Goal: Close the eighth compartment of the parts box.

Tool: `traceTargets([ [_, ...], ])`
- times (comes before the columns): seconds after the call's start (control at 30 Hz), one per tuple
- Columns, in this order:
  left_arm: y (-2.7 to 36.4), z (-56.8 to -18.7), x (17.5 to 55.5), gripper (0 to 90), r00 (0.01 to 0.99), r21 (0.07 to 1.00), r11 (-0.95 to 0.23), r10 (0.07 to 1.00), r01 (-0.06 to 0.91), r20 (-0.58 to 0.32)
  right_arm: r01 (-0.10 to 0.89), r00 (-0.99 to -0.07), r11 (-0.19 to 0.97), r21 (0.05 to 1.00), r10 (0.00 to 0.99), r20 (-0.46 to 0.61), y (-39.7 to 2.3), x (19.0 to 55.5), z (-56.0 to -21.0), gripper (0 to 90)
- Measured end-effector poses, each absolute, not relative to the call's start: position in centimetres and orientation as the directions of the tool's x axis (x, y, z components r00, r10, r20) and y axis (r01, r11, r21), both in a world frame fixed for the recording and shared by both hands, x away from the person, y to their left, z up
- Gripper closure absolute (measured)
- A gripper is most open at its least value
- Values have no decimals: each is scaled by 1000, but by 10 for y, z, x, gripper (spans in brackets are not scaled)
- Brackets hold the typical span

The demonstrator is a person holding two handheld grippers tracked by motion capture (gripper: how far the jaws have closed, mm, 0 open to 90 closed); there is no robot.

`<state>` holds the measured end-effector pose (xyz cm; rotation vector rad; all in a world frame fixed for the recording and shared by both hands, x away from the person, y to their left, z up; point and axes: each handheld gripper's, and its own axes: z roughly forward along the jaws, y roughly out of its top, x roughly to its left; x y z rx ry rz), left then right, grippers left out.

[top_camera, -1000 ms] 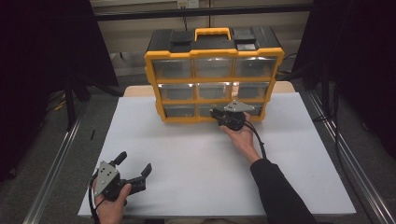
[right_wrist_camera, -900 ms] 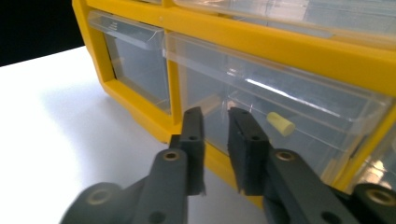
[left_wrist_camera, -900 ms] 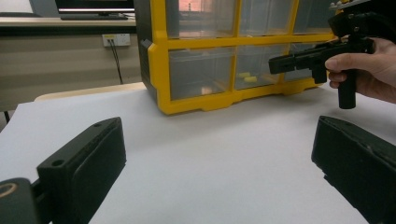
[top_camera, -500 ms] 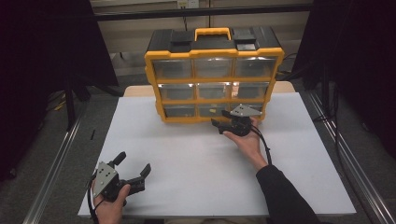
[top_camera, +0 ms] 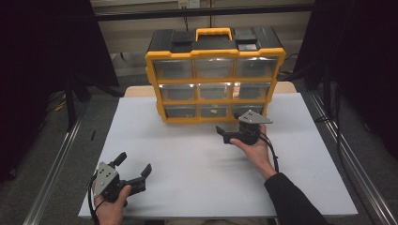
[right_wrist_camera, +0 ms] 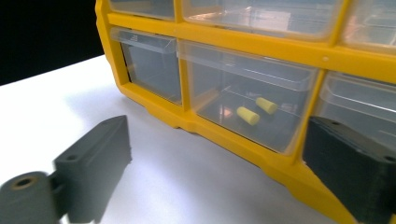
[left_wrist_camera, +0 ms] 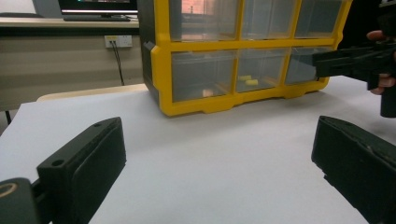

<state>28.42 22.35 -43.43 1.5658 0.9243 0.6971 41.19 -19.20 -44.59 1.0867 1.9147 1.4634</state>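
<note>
Yellow earplugs [right_wrist_camera: 256, 110] blur behind the clear drawer [right_wrist_camera: 247, 100]; right gripper [right_wrist_camera: 224, 158] open, empty.

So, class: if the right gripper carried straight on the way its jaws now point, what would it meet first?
Probably the yellow organiser's bottom row. The right gripper, jaws open and empty after just opening, faces the bottom middle drawer with two small yellow pieces inside. Its clear front would likely be hit first, though depth is hard to judge.

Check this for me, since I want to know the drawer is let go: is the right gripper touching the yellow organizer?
Apart. In the high view the right gripper sits in front of the yellow organizer, white table showing between them, jaws open and empty.
</note>
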Motion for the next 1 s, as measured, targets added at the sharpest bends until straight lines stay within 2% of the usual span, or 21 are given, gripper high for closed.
traceTargets([
  [0.4,223,-435,285,31,502,978,-47,862,205,-64,270,-535,57,961,839,101,-210,389,-439,9],
  [0.87,224,-435,284,31,508,978,-66,860,196,-44,219,-485,53,974,873,61,-229,361,-429,6],
  [1.0,224,-435,284,31,485,976,-45,872,214,-65,207,-465,48,977,884,55,-235,355,-424,9],
])
